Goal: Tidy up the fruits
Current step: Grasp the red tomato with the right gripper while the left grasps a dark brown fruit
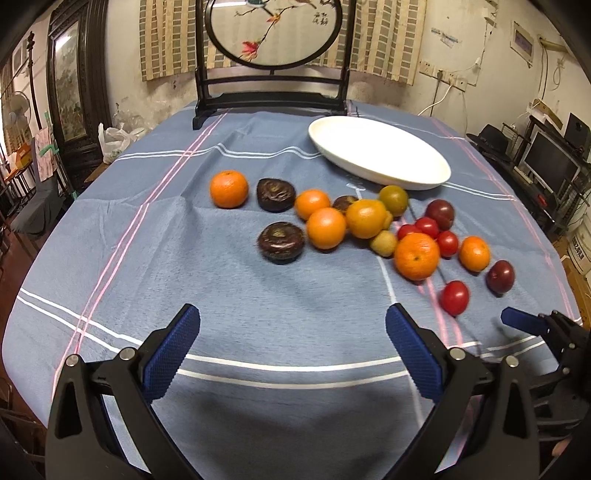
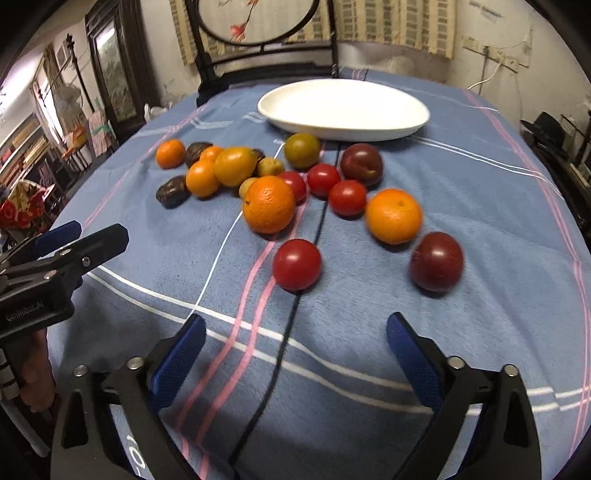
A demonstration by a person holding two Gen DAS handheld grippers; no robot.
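Fruit lies scattered on a blue striped tablecloth (image 1: 110, 258): several oranges, one large (image 2: 269, 204), red tomatoes, one nearest (image 2: 296, 264), dark plums, one at the right (image 2: 436, 261), and dark brown flat fruits (image 1: 281, 242). An empty white oval plate (image 1: 380, 151) (image 2: 343, 109) sits behind them. My left gripper (image 1: 293, 325) hangs open over bare cloth, short of the fruit. My right gripper (image 2: 295, 332) is open too, nothing between its fingers, just in front of the nearest tomato. Each gripper shows at the other view's edge.
A dark wooden stand with a round painted screen (image 1: 273, 33) stands at the table's far edge. A black cord (image 2: 280, 354) runs across the cloth. Furniture and shelves crowd the room on both sides of the table.
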